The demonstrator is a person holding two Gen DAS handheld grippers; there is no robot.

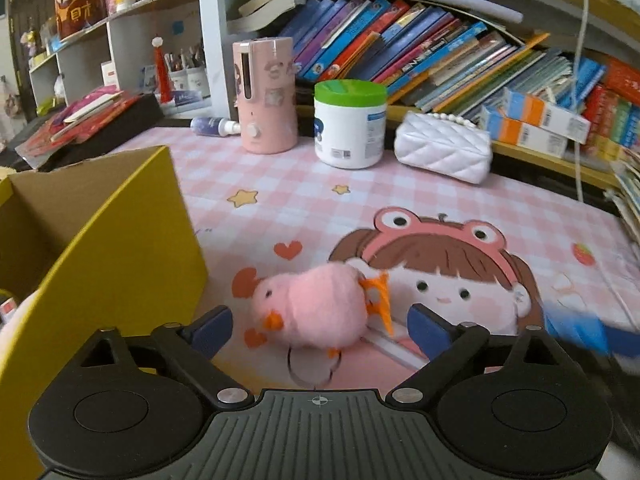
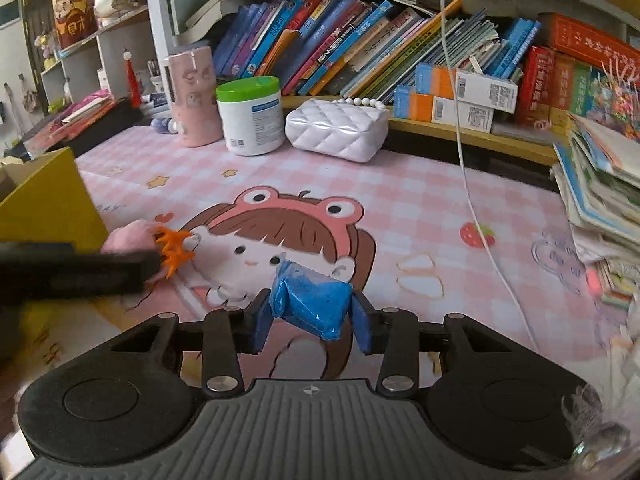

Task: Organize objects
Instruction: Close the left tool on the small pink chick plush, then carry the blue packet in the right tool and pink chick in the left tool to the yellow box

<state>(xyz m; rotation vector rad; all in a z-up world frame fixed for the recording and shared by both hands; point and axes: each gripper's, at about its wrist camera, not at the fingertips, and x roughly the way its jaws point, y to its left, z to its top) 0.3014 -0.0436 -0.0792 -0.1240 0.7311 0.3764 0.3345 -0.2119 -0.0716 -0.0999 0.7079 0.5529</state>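
Between the right gripper's point(image 2: 312, 320) nearly closed blue pads a blue packet point(image 2: 310, 306) is pinched, held over the pink mat point(image 2: 420, 196). At its nine o'clock the left gripper point(image 1: 320, 326) stands wide apart with nothing gripped, a pink plush point(image 1: 316, 308) with an orange clip point(image 1: 380, 300) lying on the mat between its fingers. At ten o'clock from the plush stands a yellow box point(image 1: 132, 240), with a green-lidded tub point(image 1: 350, 124) and white purse point(image 1: 442, 148) at twelve.

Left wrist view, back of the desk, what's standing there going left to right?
Small bottle lying down → pink cylinder appliance → white tub with green lid → white quilted purse → stacked blue-and-orange boxes.
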